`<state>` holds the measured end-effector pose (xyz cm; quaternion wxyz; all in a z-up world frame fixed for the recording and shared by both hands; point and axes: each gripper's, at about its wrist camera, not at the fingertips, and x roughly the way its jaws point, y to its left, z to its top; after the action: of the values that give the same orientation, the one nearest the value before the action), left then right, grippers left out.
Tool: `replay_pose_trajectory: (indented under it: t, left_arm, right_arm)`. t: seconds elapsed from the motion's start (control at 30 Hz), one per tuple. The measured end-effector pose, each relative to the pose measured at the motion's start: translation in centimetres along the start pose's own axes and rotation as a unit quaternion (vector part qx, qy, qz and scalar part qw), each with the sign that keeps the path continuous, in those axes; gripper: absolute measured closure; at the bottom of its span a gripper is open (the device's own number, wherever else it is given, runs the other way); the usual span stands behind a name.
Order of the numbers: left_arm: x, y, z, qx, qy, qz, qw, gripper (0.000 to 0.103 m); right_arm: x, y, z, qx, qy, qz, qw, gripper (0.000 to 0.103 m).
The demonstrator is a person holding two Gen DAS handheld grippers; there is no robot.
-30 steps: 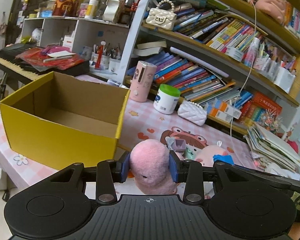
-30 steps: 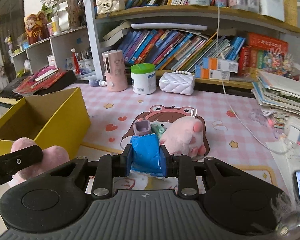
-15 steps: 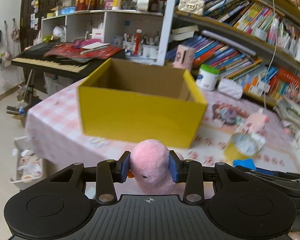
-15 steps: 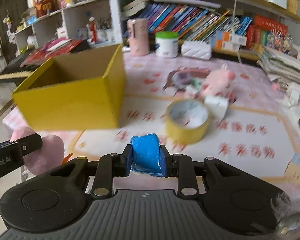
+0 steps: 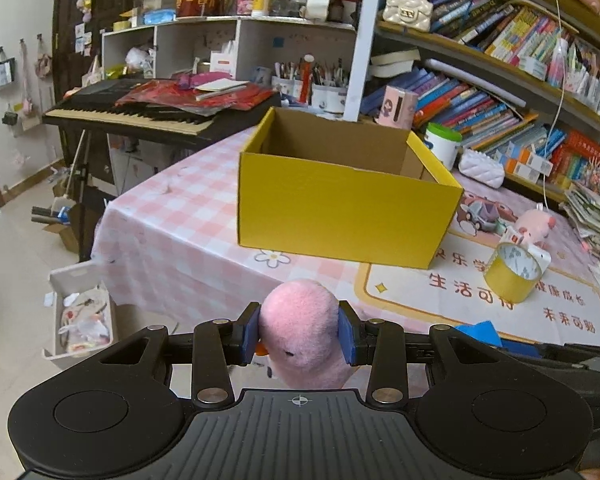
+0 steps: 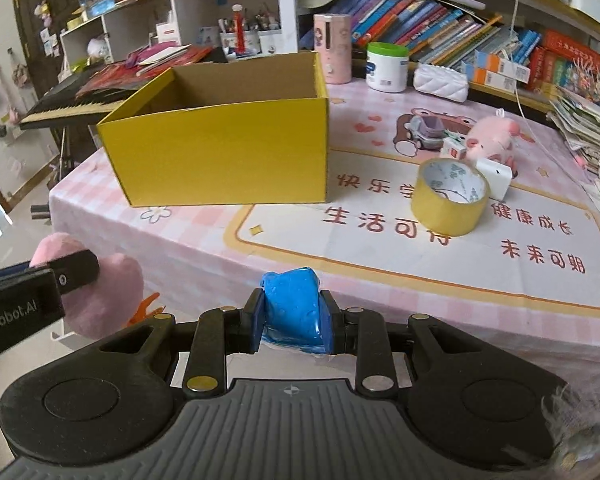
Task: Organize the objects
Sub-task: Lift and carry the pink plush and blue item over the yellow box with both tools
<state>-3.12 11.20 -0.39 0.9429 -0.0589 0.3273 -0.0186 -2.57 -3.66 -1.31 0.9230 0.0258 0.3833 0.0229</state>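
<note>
Crowded bookshelves [image 6: 440, 20] and a keyboard [image 5: 140, 114] back a table under a pink checked cloth [image 5: 172, 224], where a printed mat [image 6: 440, 236] carries red Chinese characters, among them 生活 and 健康成长. Both grippers hang off the table's near edge, pointing down and forward toward it. Between the left gripper [image 5: 299, 338] fingers sits a pink plush toy [image 5: 302, 338], the blue pads pressing into both its sides; seen from the right wrist, that gripper's side reads "Robot.AI". Closed on a blue wrapped packet [image 6: 294, 308], the right gripper [image 6: 293, 326] has its fingers drawn narrow. Ahead of both sets of fingers stands an open yellow box [image 6: 228, 152], nothing showing inside it. Right of the box and beyond the right fingers, a yellow tape roll [image 6: 450, 196] stands on the mat, with another pink plush [image 6: 492, 138] just behind it.
</note>
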Motion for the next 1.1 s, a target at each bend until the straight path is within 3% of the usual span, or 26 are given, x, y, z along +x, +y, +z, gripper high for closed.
replay_pose_trajectory:
  t: [0.67,1.1]
  left_arm:
    - [-1.5,2.5,0.5,-0.017,-0.032,-0.006,0.9993,0.065]
    - [-2.6,2.7,3.0,-0.022,-0.109,-0.014,0.9937,0.065]
  right_arm:
    - [-1.0,2.7,0.7,-0.018,-0.019,0.006,1.0,0.077]
    - [-1.6,3.2,3.5,-0.023,-0.079,0.022,0.996,0.077]
